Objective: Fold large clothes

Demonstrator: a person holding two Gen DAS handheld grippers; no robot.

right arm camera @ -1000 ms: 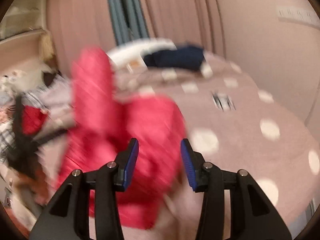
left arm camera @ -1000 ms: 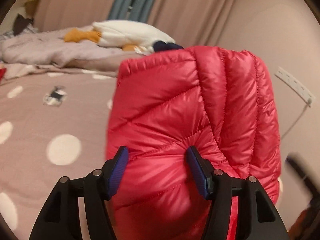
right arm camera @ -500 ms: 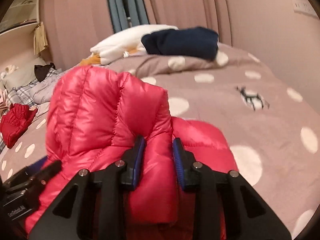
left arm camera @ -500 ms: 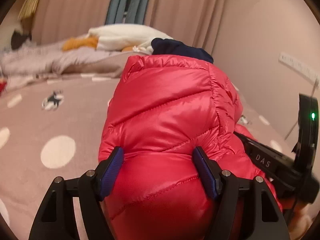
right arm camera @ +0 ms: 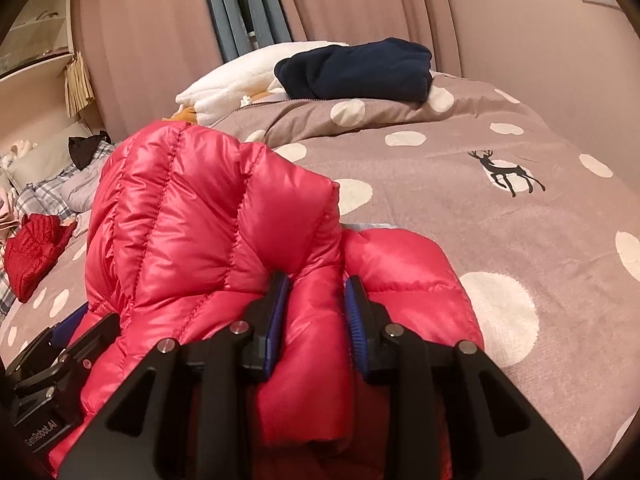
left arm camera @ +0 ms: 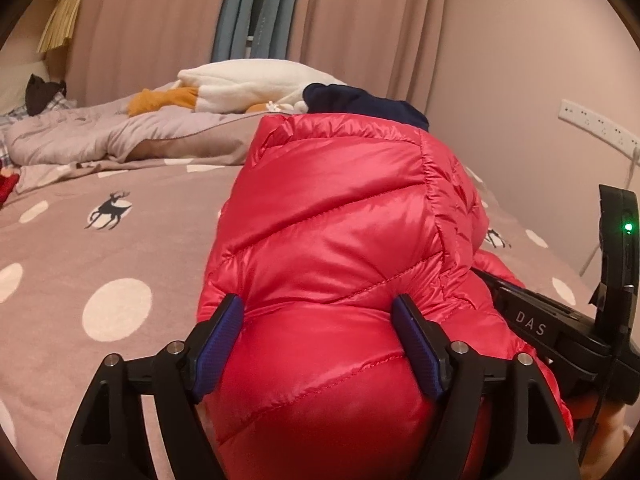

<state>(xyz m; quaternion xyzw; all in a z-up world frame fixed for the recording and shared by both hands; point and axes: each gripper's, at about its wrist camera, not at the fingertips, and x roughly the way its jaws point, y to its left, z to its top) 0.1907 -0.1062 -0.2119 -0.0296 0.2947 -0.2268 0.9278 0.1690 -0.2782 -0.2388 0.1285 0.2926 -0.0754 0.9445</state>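
Spotted bedspread (right arm camera: 480,208); "DAS" on right gripper (left arm camera: 532,326), perhaps "GenRobot.AI" on left gripper (right arm camera: 40,434).

Puffy red jackets: 1, the red down jacket (left arm camera: 340,240) (right arm camera: 208,232), bunched on the bed.
Smaller red quilted garments: 1, the red quilted piece (right arm camera: 34,256) at the left edge of the right wrist view.
Grippers: 2, the left gripper (left arm camera: 320,344) and the right gripper (right arm camera: 316,316).
Folded dark garments: 1, the navy garment (right arm camera: 356,70) (left arm camera: 360,102) at the head of the bed.
White plush toys: 1, the white plush (left arm camera: 248,88) (right arm camera: 240,80), orange parts at one end.
Deer prints on the bedspread (right arm camera: 500,240): 2 in the left wrist view, 1 in the right wrist view.
Wall socket strips: 1, the socket strip (left arm camera: 596,128).
Curtains: pink and blue-grey panels; count unclear.
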